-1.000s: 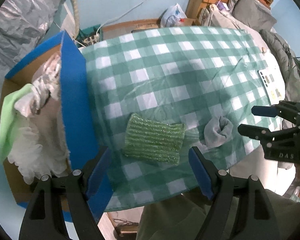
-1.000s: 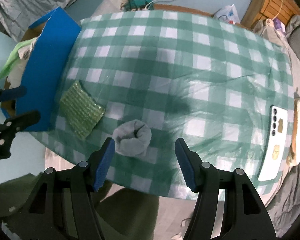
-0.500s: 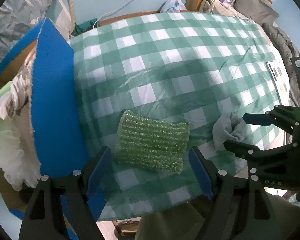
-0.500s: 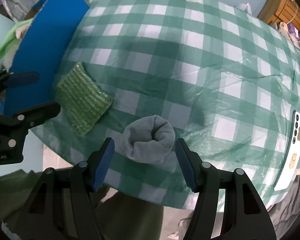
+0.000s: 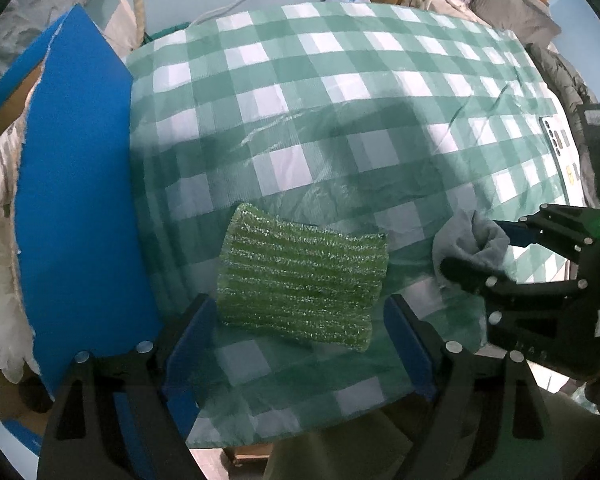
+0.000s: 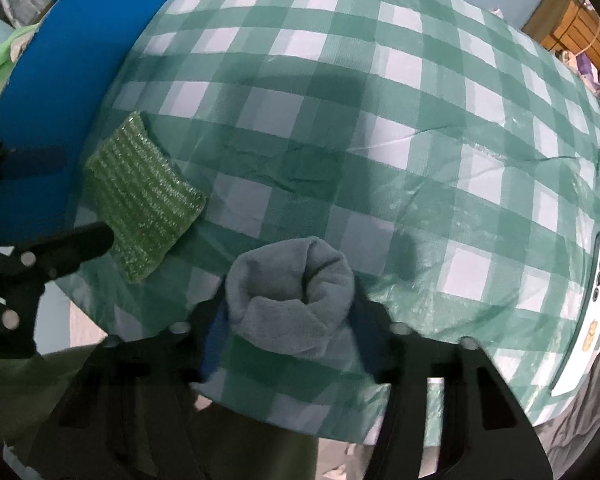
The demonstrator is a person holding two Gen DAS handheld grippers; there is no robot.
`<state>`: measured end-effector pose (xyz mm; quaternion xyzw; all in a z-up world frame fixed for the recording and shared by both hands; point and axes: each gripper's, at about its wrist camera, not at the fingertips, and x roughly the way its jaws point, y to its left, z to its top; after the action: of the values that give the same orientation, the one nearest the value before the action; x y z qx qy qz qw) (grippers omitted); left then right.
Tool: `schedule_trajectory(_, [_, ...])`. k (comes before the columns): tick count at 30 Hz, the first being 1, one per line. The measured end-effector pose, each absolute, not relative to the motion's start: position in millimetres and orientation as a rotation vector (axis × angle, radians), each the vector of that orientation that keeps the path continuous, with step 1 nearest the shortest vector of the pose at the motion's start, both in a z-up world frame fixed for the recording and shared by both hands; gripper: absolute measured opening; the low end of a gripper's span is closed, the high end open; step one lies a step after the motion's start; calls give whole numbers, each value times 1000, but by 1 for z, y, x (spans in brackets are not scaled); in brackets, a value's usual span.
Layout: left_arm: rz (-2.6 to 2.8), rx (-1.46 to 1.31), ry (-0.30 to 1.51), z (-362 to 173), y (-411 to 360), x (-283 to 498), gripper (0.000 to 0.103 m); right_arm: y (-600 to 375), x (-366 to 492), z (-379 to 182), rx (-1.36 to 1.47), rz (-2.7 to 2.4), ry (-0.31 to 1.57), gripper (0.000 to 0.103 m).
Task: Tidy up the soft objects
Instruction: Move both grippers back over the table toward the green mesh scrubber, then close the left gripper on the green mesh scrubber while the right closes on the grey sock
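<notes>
A blue-walled cardboard box point(image 5: 76, 216) stands at the table's left edge, just beside the green scrubbing pad point(image 5: 302, 286). A phone point(image 6: 590, 312) lies well apart at the right edge. The left gripper point(image 5: 296, 332) is spread wide, flanking the pad's near edge without contact. The right gripper point(image 6: 290, 320) has both fingers against the rolled grey sock point(image 6: 290, 296) at the near table edge. The surface is a green-and-white checked tablecloth point(image 5: 340, 120).

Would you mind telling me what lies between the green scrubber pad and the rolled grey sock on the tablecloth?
Only bare checked tablecloth lies between the green scrubber pad and the rolled grey sock; the right wrist view shows it best.
</notes>
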<state>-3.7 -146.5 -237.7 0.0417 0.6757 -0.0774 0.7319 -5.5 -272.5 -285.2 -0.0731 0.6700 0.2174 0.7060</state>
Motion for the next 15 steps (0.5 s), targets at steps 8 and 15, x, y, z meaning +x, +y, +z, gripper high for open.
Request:
schedule_trajectory(8, [-170, 91, 1513, -251, -147, 1, 88, -280, 11, -275, -151, 456, 1449, 25])
schedule_trajectory(15, [-162, 120, 1543, -267, -148, 5, 89, -294, 23, -272, -105, 435, 1451, 25])
